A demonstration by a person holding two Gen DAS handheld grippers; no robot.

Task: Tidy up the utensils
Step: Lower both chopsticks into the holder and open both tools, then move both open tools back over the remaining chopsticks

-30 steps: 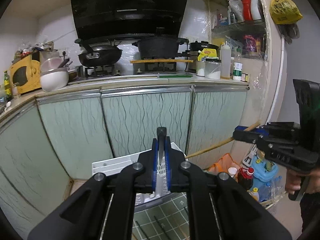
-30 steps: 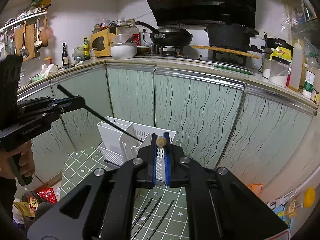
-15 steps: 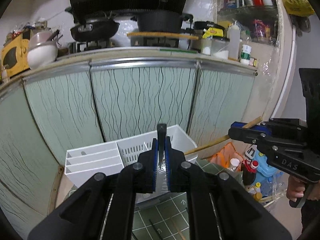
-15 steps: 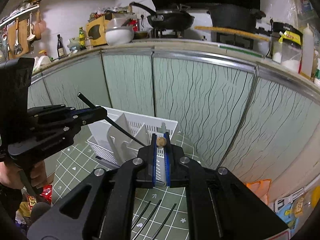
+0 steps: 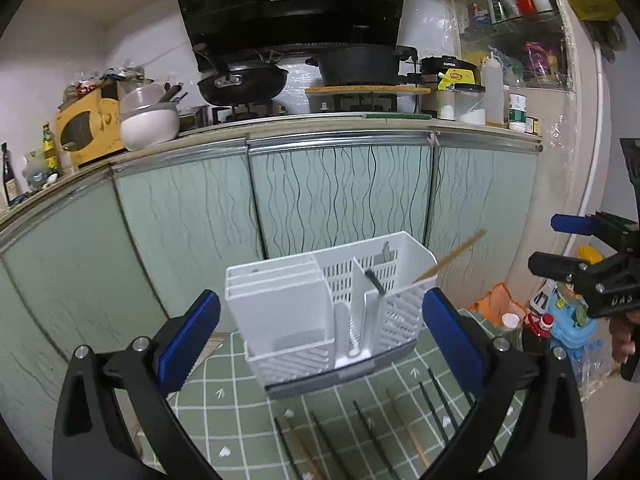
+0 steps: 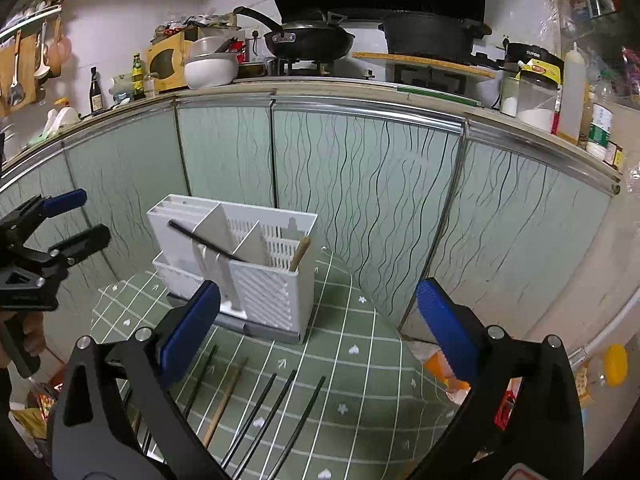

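A white slotted utensil holder (image 5: 332,308) stands on a green checked mat (image 6: 360,360); it also shows in the right wrist view (image 6: 256,276). A black chopstick (image 6: 204,242) leans in its middle part and a wooden chopstick (image 6: 300,254) in its right part. The wooden one sticks out in the left wrist view (image 5: 452,256), the black one's tip (image 5: 374,280) beside it. My left gripper (image 5: 320,332) is open and empty in front of the holder. My right gripper (image 6: 320,328) is open and empty too. Several black and wooden chopsticks (image 6: 260,416) lie on the mat.
Green cabinet doors (image 5: 340,196) stand right behind the holder, under a counter with pans and jars. Bottles and bags (image 5: 560,320) sit on the floor at the right. The mat's edge drops off at right (image 6: 412,344).
Both grippers have opened and let go of their chopsticks, which now stand in the holder. Both grippers have pulled back and tilted down a little.
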